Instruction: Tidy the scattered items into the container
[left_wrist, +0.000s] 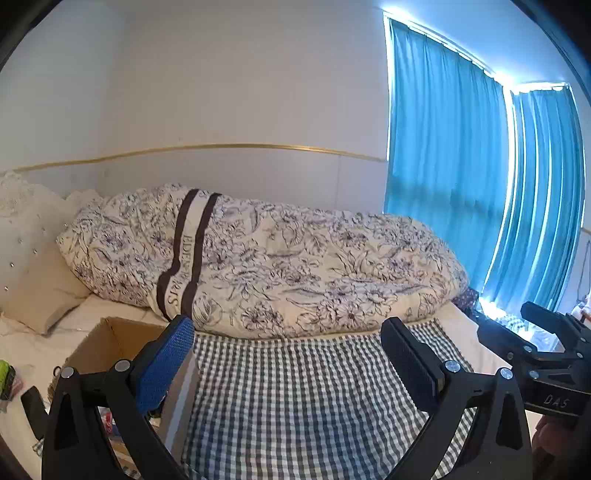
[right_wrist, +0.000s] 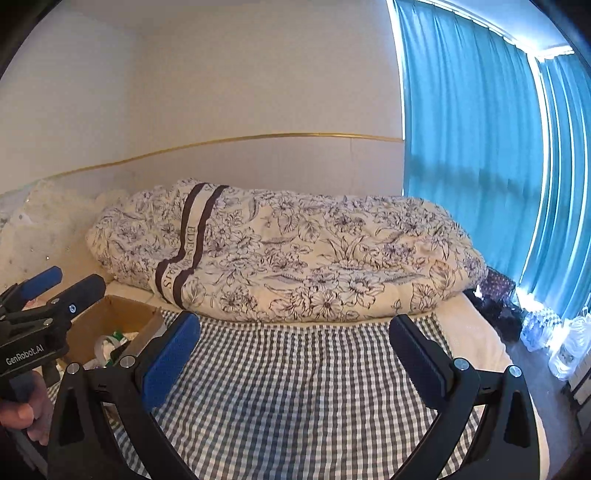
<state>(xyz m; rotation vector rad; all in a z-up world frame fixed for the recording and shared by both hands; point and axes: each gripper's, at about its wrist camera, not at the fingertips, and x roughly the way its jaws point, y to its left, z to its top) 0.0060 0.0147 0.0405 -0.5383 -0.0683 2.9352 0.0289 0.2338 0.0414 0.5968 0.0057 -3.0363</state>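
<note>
Left gripper (left_wrist: 288, 354) and right gripper (right_wrist: 295, 354) both spread wide, empty, over grey-checked cloth (left_wrist: 295, 398); brown cardboard box (left_wrist: 107, 343) lower left.

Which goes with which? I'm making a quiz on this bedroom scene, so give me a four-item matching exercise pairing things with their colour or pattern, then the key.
Things:
1. cardboard box
2. rolled duvet
3. curtains
4. cloth under the open right tool

Colour or pattern:
A. grey and white check
B. bright blue
C. plain brown
D. cream with dark flower outlines

Pairs: 1-C, 2-D, 3-B, 4-A

The open left tool hangs over the same cloth, with the box at its left.
</note>
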